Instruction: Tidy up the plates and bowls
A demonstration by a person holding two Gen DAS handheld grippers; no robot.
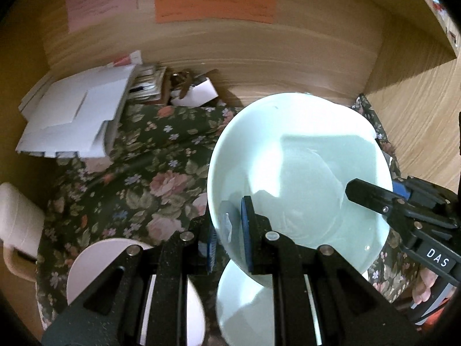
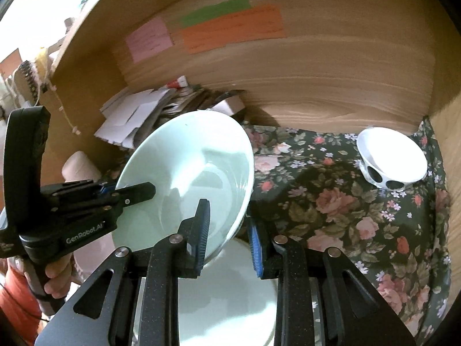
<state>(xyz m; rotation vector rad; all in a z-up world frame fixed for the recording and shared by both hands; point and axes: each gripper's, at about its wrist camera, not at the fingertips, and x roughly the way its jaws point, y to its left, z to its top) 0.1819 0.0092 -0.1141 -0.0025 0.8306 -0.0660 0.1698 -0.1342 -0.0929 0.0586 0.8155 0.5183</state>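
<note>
A pale green bowl (image 1: 302, 167) hangs tilted above the floral cloth, held by both grippers on opposite sides of its rim. My left gripper (image 1: 229, 233) is shut on the near rim, one pad inside the bowl and one outside. My right gripper (image 1: 371, 197) clamps the right side of the rim. In the right wrist view the same bowl (image 2: 187, 167) is pinched by my right gripper (image 2: 229, 226), and the left gripper (image 2: 138, 191) bites the far left rim. Below the bowl lies a pale green plate (image 1: 245, 302) and beside it a white plate (image 1: 86, 268).
A white bowl with dark oval spots (image 2: 391, 155) sits at the back right on the floral tablecloth (image 2: 331, 201). White cardboard boxes (image 1: 75, 118) and clutter fill the back left corner. Wooden walls (image 2: 317, 80) with coloured paper notes enclose the space. A pale roll (image 1: 20, 213) stands at far left.
</note>
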